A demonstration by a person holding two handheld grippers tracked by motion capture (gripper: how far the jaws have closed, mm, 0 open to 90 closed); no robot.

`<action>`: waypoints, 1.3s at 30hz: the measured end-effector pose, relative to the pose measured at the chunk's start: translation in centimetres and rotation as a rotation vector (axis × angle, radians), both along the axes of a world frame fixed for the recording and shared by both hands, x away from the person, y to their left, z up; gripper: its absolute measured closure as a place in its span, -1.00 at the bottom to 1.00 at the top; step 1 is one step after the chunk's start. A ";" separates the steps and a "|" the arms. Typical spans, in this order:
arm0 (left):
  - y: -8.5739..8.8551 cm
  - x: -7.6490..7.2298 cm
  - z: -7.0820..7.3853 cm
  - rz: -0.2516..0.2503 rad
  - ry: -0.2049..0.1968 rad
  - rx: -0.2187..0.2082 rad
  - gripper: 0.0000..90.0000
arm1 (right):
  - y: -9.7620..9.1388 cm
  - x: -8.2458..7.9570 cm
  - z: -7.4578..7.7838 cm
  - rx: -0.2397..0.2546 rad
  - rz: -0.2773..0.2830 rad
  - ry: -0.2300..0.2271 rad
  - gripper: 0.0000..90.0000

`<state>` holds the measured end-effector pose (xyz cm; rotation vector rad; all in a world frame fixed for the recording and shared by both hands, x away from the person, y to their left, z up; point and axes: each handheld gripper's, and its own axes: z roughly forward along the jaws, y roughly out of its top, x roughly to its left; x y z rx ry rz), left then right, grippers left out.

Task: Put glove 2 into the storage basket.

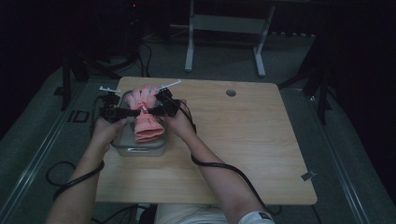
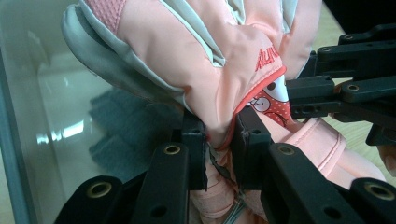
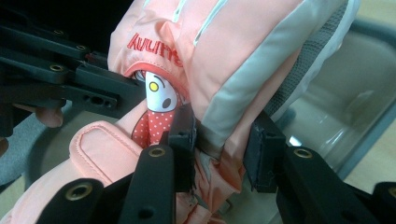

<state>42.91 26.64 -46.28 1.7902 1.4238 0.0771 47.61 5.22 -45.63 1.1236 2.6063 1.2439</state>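
Landmark: clear bin at desk left edge.
Glove: pink, above bin, cuff draped over its right rim.
Left gripper: pinching glove fold.
Right gripper: clamped on glove edge.
Advice: lower together, release once inside bin.

Padded cloth glove — matt wooden table

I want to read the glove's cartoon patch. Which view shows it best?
The right gripper view: the patch faces the camera under red lettering. In the left gripper view the patch sits partly behind black jaws. From the high view the pink glove is too small.
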 end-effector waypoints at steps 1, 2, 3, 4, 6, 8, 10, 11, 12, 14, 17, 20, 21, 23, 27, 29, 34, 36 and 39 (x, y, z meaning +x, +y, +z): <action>0.0 0.0 -0.2 0.001 0.008 0.003 0.70 | 0.1 0.0 -0.5 -0.006 0.002 0.005 0.49; -0.1 0.0 -0.5 0.000 0.012 0.012 0.70 | 0.2 -0.1 -0.7 -0.009 0.000 0.009 0.49; -0.2 -0.1 -0.7 0.002 0.012 0.027 0.70 | 0.2 -0.1 -1.0 -0.015 0.000 0.010 0.49; -0.4 -0.1 -0.9 0.002 0.016 0.047 0.70 | 0.2 -0.2 -1.3 -0.017 -0.002 0.013 0.49; -0.5 -0.2 -1.0 0.000 0.027 0.064 0.70 | 0.2 -0.2 -1.8 -0.018 -0.004 0.022 0.49; -0.5 -0.2 -1.3 -0.002 0.043 0.060 0.70 | 0.3 -0.2 -2.1 -0.021 0.001 0.034 0.49; -0.6 -0.3 -1.4 -0.004 0.052 0.075 0.70 | 0.4 -0.3 -2.2 -0.035 0.005 0.041 0.49; -0.7 -0.3 -1.5 -0.006 0.057 0.086 0.70 | 0.4 -0.4 -2.3 -0.041 0.008 0.040 0.49; -0.8 -0.3 -1.5 -0.007 0.063 0.100 0.70 | 0.4 -0.4 -2.4 -0.046 0.008 0.046 0.48; -1.0 -0.4 -1.6 -0.007 0.070 0.115 0.70 | 0.3 -0.4 -2.6 -0.047 0.011 0.054 0.48; -1.1 -0.3 -1.7 0.001 0.082 0.130 0.69 | 0.3 -0.3 -2.9 -0.048 0.011 0.069 0.46; -1.2 0.0 -1.8 0.018 0.089 0.141 0.65 | 0.5 0.0 -2.9 -0.065 0.006 0.080 0.44; -1.3 0.0 -1.9 0.021 0.089 0.149 0.62 | 0.6 0.1 -2.9 -0.072 0.001 0.085 0.43; -1.4 0.1 -2.0 0.025 0.082 0.171 0.58 | 0.8 0.3 -2.9 -0.088 -0.002 0.078 0.40; -1.5 0.2 -2.0 0.053 0.080 0.217 0.42 | 0.9 0.6 -3.1 -0.098 -0.014 0.074 0.35; -1.4 0.3 -2.0 0.076 0.080 0.234 0.32 | 1.1 0.7 -3.1 -0.102 -0.017 0.065 0.32; -1.5 0.3 -2.1 0.113 0.071 0.289 0.14 | 1.4 0.9 -3.2 -0.104 -0.027 0.044 0.17; -1.5 0.3 -2.1 0.119 0.068 0.303 0.04 | 1.3 1.0 -3.1 -0.104 -0.032 0.052 0.13; -1.7 0.2 -2.1 0.106 0.065 0.304 0.07 | 1.2 1.2 -3.0 -0.098 -0.035 0.072 0.13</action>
